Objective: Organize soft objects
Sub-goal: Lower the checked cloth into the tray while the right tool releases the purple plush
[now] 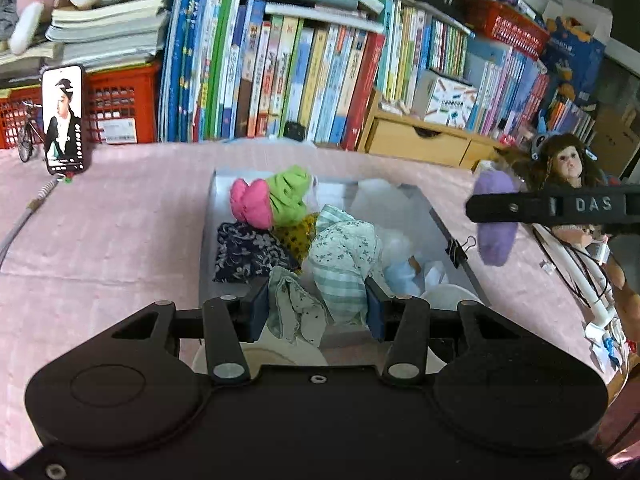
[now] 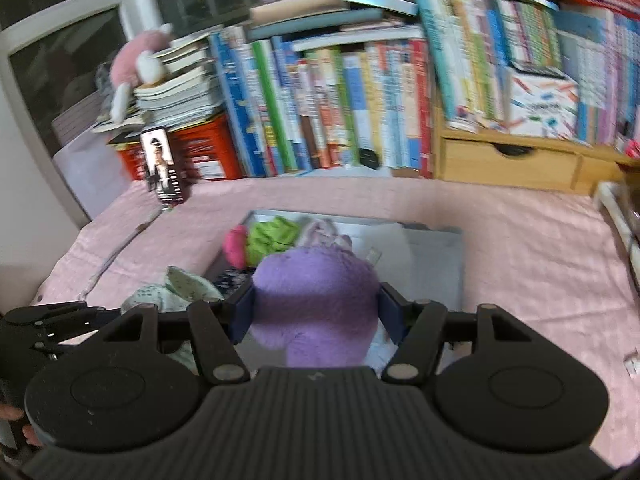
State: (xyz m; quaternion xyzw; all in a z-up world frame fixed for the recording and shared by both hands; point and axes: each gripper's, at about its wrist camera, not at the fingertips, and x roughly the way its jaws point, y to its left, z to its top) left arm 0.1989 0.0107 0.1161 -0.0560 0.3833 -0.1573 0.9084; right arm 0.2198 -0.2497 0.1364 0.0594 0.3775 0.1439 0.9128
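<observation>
The left claw pinches the green patterned cloth over the grey box; the right claw clamps the purple plush above it, likely to drop both in.

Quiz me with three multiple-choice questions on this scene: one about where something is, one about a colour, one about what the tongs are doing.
1. Where does the upright smartphone stand?
A. in the grey box
B. on the pink cloth, before the red crate
C. on the books

2. What colour is the plush toy in the right tongs?
A. purple
B. orange
C. black

3. The left tongs are
A. empty
B. out of sight
C. gripping pale green cloth

Answers: B, it stands left of the box; A, the fuzzy purple plush toy fills them; C, the pale green patterned cloth bundle sits between the pads.
</observation>
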